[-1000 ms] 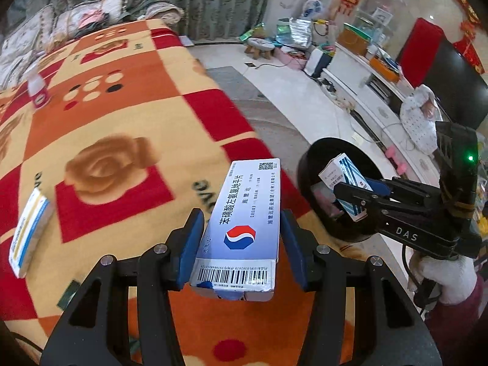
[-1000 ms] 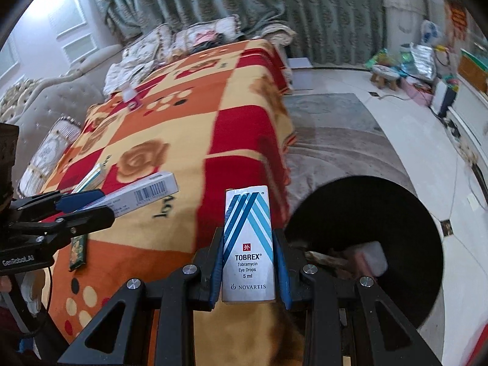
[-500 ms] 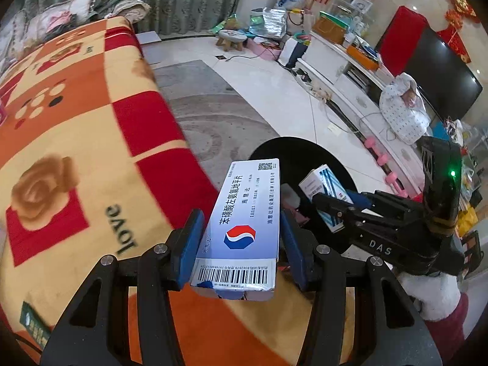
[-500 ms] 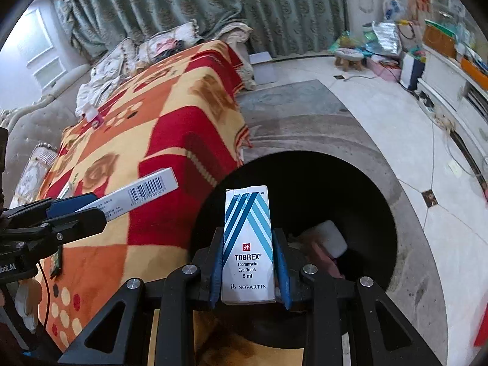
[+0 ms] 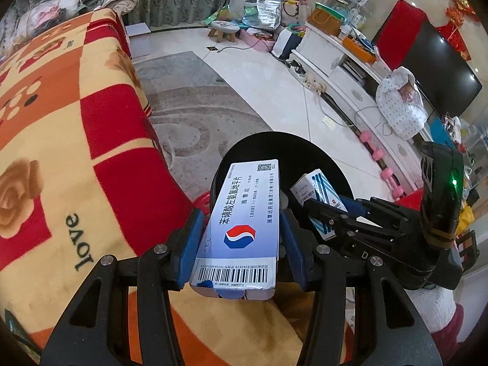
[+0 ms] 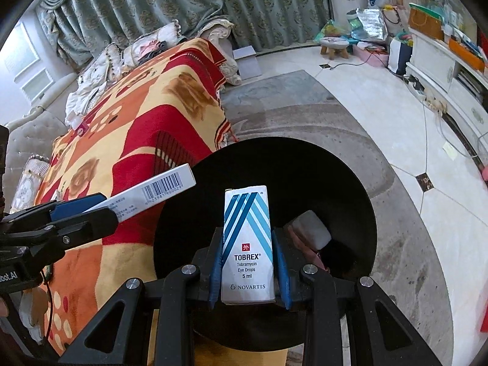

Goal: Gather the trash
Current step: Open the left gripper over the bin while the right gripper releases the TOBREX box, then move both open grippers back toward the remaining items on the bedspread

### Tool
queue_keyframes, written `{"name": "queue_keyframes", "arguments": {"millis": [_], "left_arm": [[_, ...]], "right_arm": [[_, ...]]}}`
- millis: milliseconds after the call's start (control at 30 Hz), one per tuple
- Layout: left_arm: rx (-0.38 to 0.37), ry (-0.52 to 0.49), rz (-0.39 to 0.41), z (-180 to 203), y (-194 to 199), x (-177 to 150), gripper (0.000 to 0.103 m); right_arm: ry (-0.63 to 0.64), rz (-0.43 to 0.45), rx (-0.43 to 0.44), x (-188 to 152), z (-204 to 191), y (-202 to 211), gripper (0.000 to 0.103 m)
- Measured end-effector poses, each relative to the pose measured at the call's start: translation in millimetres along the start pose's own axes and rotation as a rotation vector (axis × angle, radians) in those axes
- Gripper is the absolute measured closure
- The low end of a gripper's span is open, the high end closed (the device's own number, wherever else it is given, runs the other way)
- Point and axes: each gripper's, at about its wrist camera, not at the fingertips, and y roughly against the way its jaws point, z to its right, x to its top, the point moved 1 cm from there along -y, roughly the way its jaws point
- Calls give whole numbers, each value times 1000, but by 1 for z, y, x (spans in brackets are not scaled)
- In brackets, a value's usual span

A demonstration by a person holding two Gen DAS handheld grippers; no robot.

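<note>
Two medicine boxes are being carried to a round black bin (image 6: pixel 350 189) that stands on the floor at the near right corner of a bed with a red, orange and yellow blanket (image 5: pixel 61 140).

The left claw (image 5: pixel 242 244) is clamped on a long white and pale blue tablet box (image 5: pixel 244 222) with Chinese print, a red and blue emblem and a barcode on its near end. The right claw (image 6: pixel 248 270) is clamped on a small upright Tobrex eye-drops box (image 6: pixel 247 244), white with blue chevron stripes, directly above the bin's dark mouth.

To finish well, bring each box fully over the opening before the claws part. The long box seems to reach only over the bin's left rim, so it probably needs to go further right. Some trash already lies in the bin.
</note>
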Motion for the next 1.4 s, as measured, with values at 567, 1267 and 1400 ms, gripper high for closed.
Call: {"name": "queue_keyframes", "arguments": {"millis": [567,1267,1400], "left_arm": [[-65,10,-19,4,-8,2,50],[151,145,5,-90,73,-54,50],[196,218,-15,-124,93,-83,50]], "right_arm": [[-57,8,-19,4,13,3,43],[67,-18,45,5,-63,0,37],[117,-31,84,4,-96,-7,36]]}}
